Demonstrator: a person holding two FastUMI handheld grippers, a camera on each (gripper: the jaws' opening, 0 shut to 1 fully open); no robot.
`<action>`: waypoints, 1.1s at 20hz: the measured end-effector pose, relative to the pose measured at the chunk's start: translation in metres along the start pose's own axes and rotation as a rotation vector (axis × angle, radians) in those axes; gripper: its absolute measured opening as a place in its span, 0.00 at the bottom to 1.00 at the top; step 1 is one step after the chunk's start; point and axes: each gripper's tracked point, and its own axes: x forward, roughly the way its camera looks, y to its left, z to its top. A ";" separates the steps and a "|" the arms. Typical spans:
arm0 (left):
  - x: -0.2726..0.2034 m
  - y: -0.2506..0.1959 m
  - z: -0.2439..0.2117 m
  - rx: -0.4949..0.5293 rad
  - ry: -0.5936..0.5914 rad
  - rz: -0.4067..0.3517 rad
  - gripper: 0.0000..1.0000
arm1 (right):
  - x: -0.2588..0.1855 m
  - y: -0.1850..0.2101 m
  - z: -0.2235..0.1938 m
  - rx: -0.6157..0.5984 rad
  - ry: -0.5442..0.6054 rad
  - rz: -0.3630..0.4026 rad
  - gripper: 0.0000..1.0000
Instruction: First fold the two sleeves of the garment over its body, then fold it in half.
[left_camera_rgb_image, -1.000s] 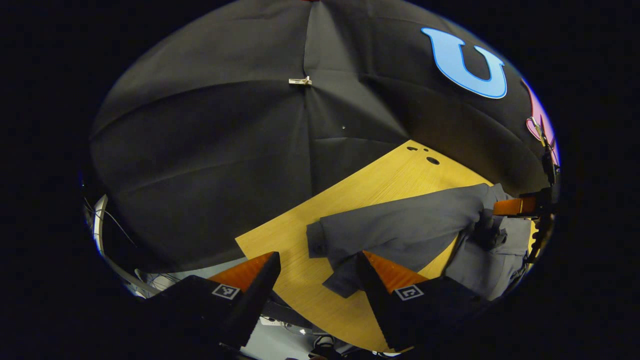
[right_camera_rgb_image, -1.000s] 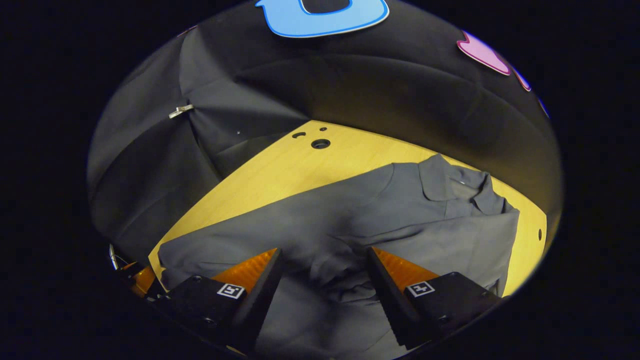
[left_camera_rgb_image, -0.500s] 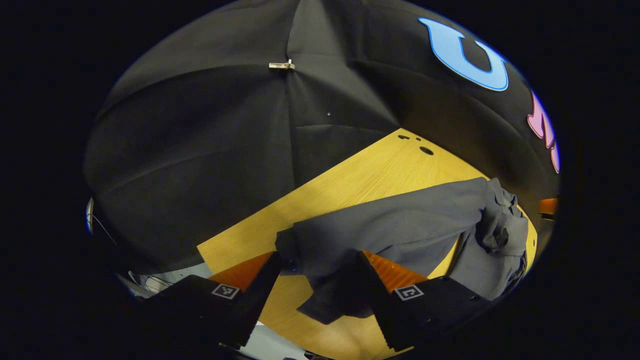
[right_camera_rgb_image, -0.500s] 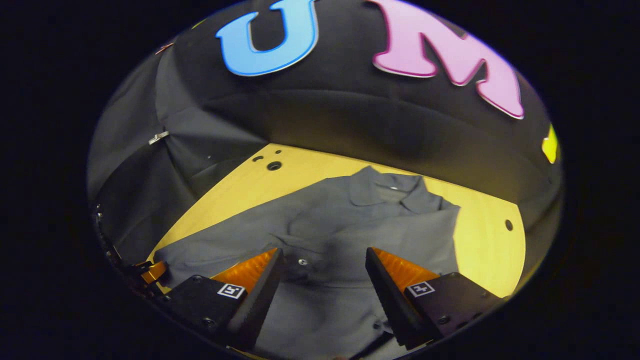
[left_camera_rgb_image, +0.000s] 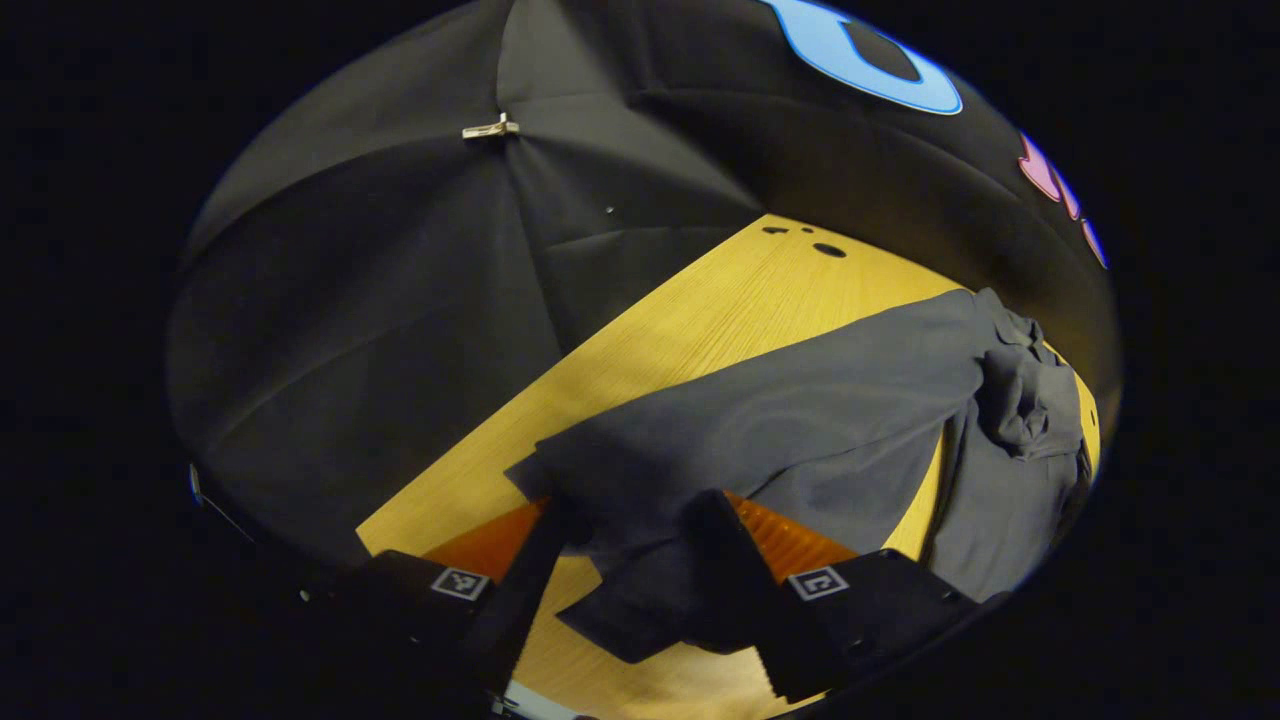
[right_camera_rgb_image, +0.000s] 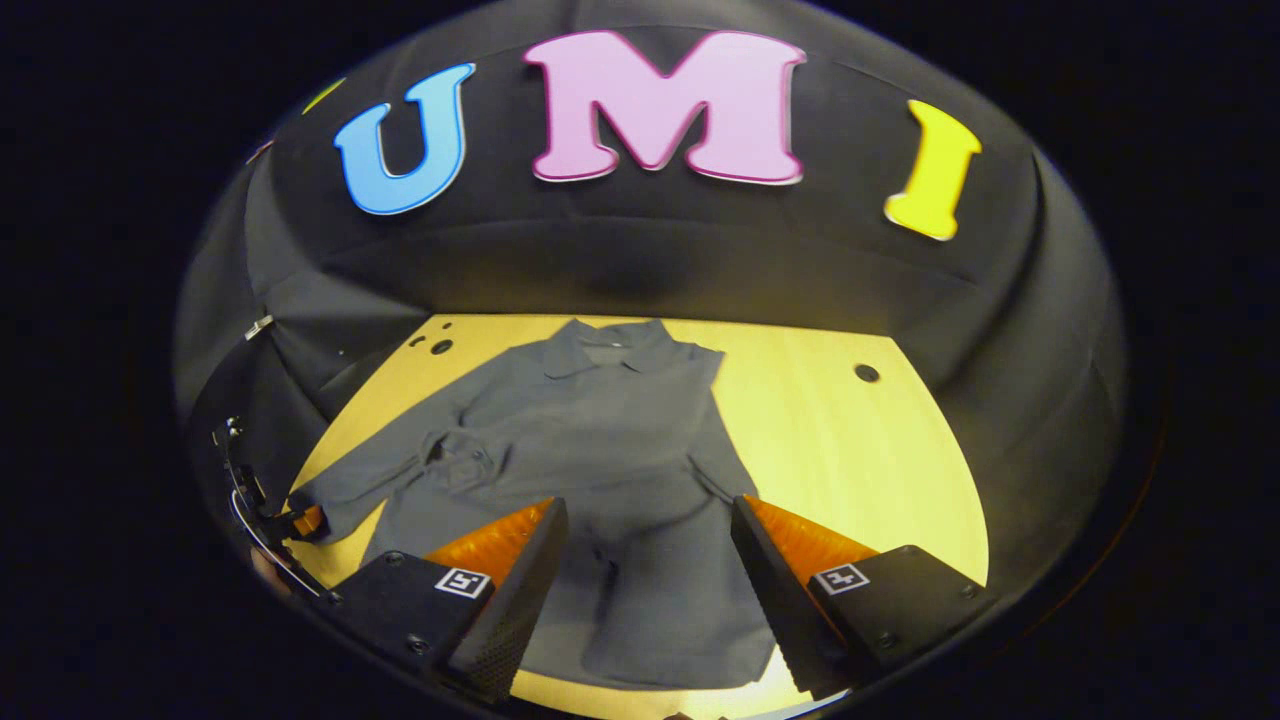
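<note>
- Left gripper view: left gripper (left_camera_rgb_image: 628, 520) parted around the sleeve (left_camera_rgb_image: 700, 450) cuff (fingers not clearly pressing it), low over the table (left_camera_rgb_image: 690, 310).
- Right gripper view: right gripper (right_camera_rgb_image: 645, 520) wide apart, empty, above the shirt (right_camera_rgb_image: 610, 430), which lies flat with collar at the far edge.

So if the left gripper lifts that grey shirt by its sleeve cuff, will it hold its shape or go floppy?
Probably floppy: the sleeve already drapes and wrinkles around the left gripper. The grey shirt lies flat and creased on the wooden table, so it is likely light and would sag, dragging the body along rather than lifting stiffly.
</note>
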 end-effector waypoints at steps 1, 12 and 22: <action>0.003 -0.006 -0.002 0.018 0.003 -0.022 0.82 | -0.012 -0.013 -0.004 0.034 -0.016 -0.025 1.00; -0.009 -0.036 0.016 0.052 -0.032 -0.084 0.05 | -0.057 -0.087 -0.058 0.281 -0.033 -0.175 0.99; -0.088 -0.150 0.136 0.095 -0.225 -0.249 0.06 | -0.027 -0.093 -0.061 0.254 -0.001 -0.087 0.99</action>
